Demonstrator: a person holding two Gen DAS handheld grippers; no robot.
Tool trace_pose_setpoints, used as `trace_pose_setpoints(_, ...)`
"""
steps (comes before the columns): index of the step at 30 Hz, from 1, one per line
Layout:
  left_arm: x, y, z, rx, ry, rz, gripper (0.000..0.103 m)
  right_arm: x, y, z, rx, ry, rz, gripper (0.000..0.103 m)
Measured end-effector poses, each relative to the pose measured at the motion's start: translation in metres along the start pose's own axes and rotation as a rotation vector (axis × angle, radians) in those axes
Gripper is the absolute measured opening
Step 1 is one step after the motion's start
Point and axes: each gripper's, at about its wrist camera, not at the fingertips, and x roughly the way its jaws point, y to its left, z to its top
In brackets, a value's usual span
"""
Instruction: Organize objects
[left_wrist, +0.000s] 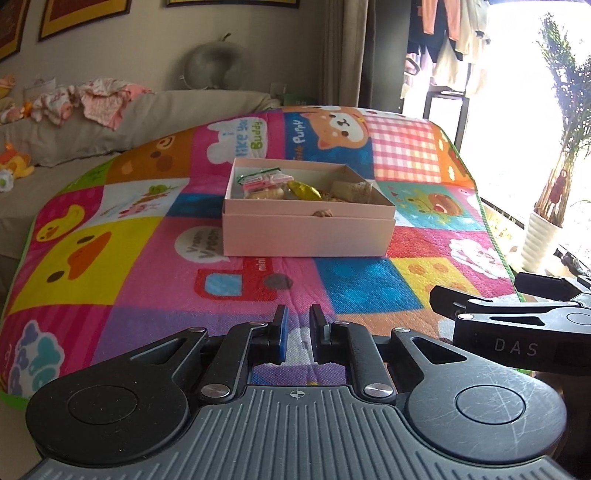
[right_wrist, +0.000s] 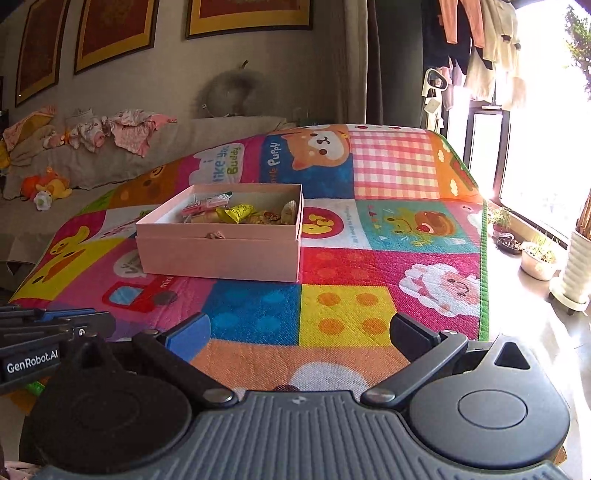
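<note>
An open pink box (left_wrist: 306, 232) stands on a colourful cartoon play mat (left_wrist: 122, 273). It holds several small wrapped items, among them a pink packet (left_wrist: 260, 181) and a gold wrapper (left_wrist: 304, 190). A small brown bit (left_wrist: 322, 213) sits on its front rim. The box shows in the right wrist view (right_wrist: 221, 254) too, left of centre. My left gripper (left_wrist: 298, 338) is nearly shut with a narrow gap and holds nothing, well short of the box. My right gripper (right_wrist: 301, 338) is open wide and empty above the mat (right_wrist: 347, 317).
A grey sofa (left_wrist: 122, 122) with clothes and soft toys lies behind the mat at the left. Potted plants (right_wrist: 537, 258) and a white ribbed pot (right_wrist: 578, 269) stand on the floor by the bright window at the right. The right gripper's body (left_wrist: 517, 325) shows beside my left one.
</note>
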Motion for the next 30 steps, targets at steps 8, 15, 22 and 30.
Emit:
trace_pose_setpoints(8,-0.0017,-0.0084,0.0005,0.044,-0.001,0.022,0.015,0.0003,-0.0033,-0.0007,0.018,0.007,0.004,0.103)
trace_pose_setpoints(15,-0.001,-0.0076,0.0015,0.039,0.008,0.033,0.015,0.0036,-0.0049,-0.0022,0.03,0.038,0.02,0.103)
trace_pose_setpoints(22,-0.0014,-0.0071,0.0029,0.037,0.023,0.066,0.015,0.0042,-0.0067,-0.0029,0.035,0.061,0.018,0.103)
trace_pose_setpoints(30,-0.0039,-0.0057,-0.0007,0.044,0.029,0.096,0.015,0.0016,-0.0026,-0.0034,0.025,0.056,0.022,0.103)
